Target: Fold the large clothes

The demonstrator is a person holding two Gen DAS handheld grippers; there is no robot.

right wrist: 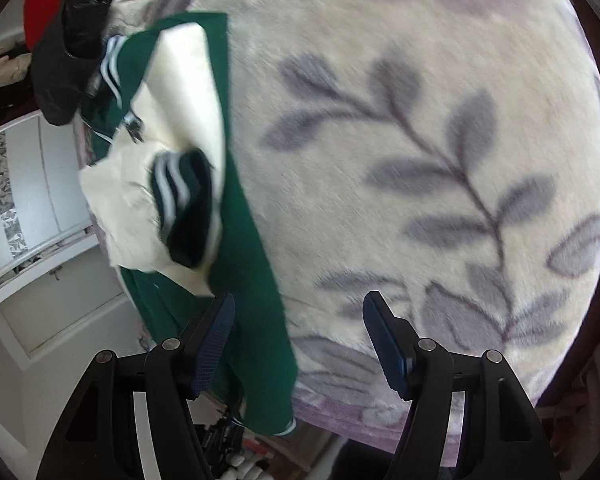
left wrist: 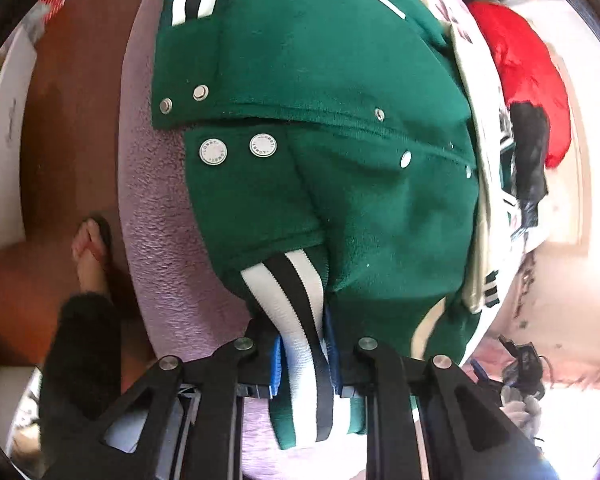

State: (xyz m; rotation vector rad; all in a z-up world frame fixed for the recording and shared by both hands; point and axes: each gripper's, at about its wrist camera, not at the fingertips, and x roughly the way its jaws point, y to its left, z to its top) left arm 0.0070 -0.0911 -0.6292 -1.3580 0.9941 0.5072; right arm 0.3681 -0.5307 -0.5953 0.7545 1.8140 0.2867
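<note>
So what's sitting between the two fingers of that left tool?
In the left wrist view, the green jacket's striped ribbed cuff is pinched between the left gripper's blue fingers.

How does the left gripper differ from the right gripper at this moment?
The left gripper is shut on the striped hem of the green jacket; the right gripper stands open and holds nothing. Both have black arms and blue pads.

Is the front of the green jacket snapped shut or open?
Open, at least at this corner: the green jacket shows one flap edge lifted, its metal snaps unjoined and exposed.
</note>
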